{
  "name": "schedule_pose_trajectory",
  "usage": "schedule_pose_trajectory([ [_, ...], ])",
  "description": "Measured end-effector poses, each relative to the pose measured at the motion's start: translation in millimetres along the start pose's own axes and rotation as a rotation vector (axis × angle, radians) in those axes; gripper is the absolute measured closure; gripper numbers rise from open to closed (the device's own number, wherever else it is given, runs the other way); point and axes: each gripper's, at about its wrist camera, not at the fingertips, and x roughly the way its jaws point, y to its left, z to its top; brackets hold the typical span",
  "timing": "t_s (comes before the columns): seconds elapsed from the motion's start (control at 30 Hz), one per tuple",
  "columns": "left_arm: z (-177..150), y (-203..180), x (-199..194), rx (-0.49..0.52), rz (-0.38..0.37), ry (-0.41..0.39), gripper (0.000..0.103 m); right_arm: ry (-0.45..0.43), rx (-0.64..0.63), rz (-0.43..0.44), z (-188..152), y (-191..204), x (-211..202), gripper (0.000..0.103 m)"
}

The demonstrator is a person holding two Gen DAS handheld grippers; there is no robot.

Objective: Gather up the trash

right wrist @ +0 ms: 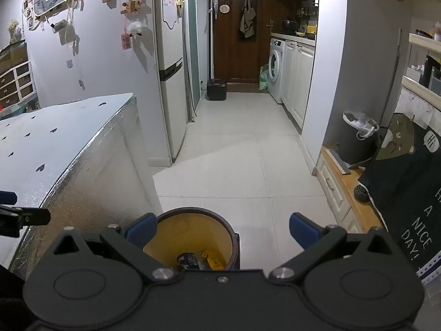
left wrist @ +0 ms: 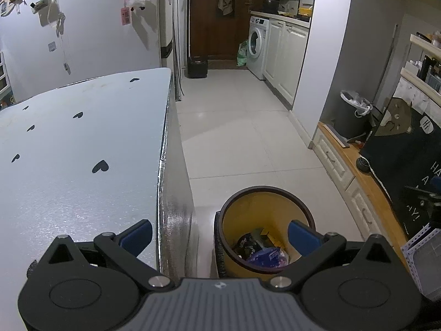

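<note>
A round yellow waste bin with a dark brown rim (left wrist: pixel 266 231) stands on the pale tiled floor (left wrist: pixel 234 138), just beside the silver foil-wrapped side of the tabletop (left wrist: pixel 82 138). Inside it lies crumpled trash (left wrist: pixel 261 248): a dark wrapper, a bluish-purple packet and yellow card scraps. In the right wrist view the same bin (right wrist: pixel 193 229) sits below and between the fingers, nearer the left one.

The tabletop surface is matte, pale blue-grey, printed with small black hearts; its edges are taped in crinkled foil.

Left gripper (left wrist: pixel 219 234): blue-padded fingers spread wide, holding nothing, one over the tabletop corner, the other over the bin mouth. Right gripper (right wrist: pixel 223 230): fingers likewise spread wide, empty, touching nothing.

A dark grey lined bin (right wrist: pixel 358 138) stands well beyond the right finger.
</note>
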Motion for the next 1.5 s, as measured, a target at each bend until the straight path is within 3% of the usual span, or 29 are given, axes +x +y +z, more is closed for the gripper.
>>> schedule_pose_trajectory([
  [1.5,0.9,-7.9,5.5,0.011,-0.016,0.006,0.000,0.027,-0.017,0.017,-1.4,3.6,6.3,0.000],
])
